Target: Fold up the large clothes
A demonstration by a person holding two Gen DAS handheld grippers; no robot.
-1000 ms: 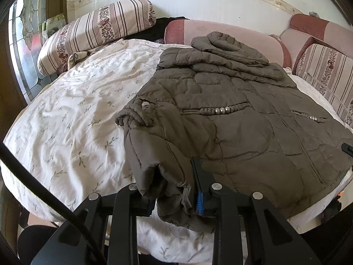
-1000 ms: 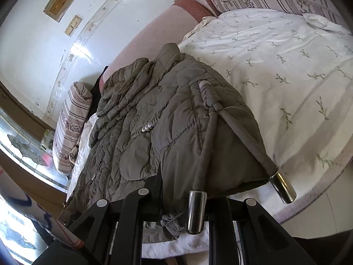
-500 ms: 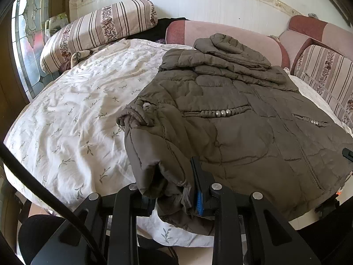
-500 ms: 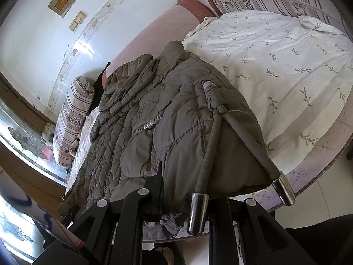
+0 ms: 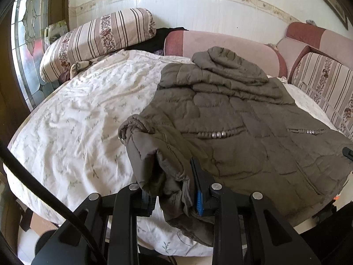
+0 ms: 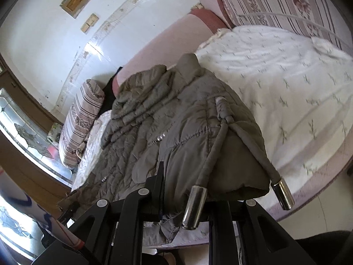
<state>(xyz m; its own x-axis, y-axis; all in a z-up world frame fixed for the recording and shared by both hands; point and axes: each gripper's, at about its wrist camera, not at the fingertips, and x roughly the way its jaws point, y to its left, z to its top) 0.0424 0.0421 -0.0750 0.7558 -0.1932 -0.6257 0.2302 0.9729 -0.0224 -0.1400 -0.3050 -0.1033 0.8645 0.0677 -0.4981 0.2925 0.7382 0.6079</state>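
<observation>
Lifted since a second ago: the near hem of the jacket (image 5: pixel 231 132), off the bedspread (image 5: pixel 77 114).
My left gripper (image 5: pixel 174 190) and right gripper (image 6: pixel 185 190) each stay clamped on its hem.

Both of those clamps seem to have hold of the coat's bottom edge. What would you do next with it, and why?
Probably lift and carry the hem toward the hood. The left gripper and right gripper are each shut on a bottom corner of the jacket, which otherwise lies spread flat on the bed, ready to fold in half.
</observation>
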